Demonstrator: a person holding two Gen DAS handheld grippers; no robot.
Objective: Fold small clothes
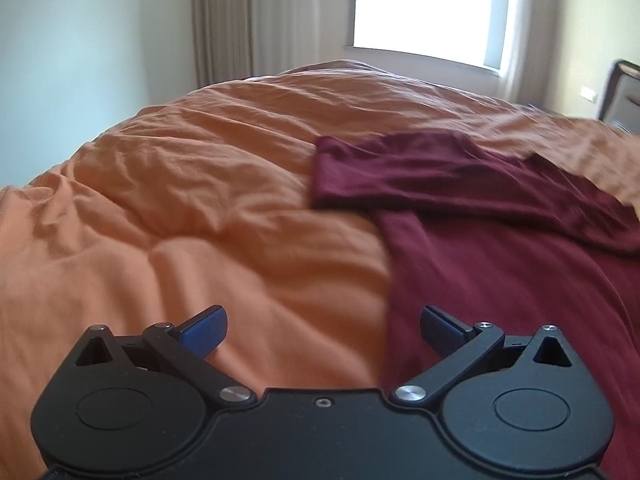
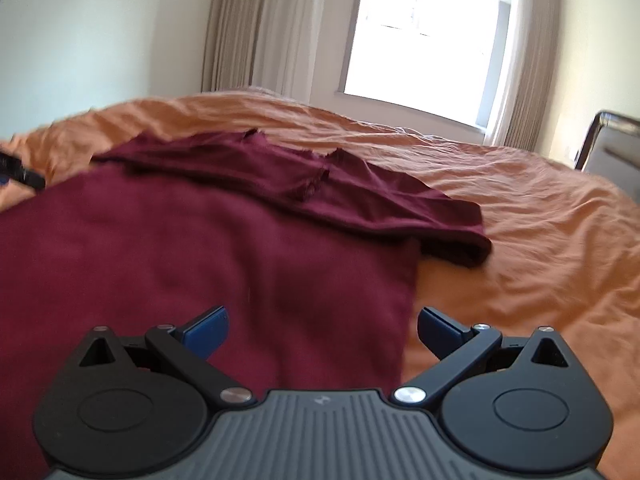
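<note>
A dark maroon T-shirt (image 1: 500,248) lies flat on an orange bedspread (image 1: 180,200), its left sleeve (image 1: 380,172) spread out to the side. My left gripper (image 1: 323,330) hovers open over the shirt's left edge, holding nothing. From the right wrist view, the same T-shirt (image 2: 200,260) fills the lower left, with its right sleeve (image 2: 408,208) lying out on the bedspread (image 2: 540,240). Above the shirt's right side edge, my right gripper (image 2: 322,330) is open and empty. A dark bit of the left gripper (image 2: 20,174) shows at the far left edge.
The bed stretches back toward a bright window (image 2: 420,48) flanked by beige curtains (image 2: 256,28). A dark-framed chair (image 2: 608,148) stands beyond the bed's right side. A pale wall (image 1: 80,48) is on the left.
</note>
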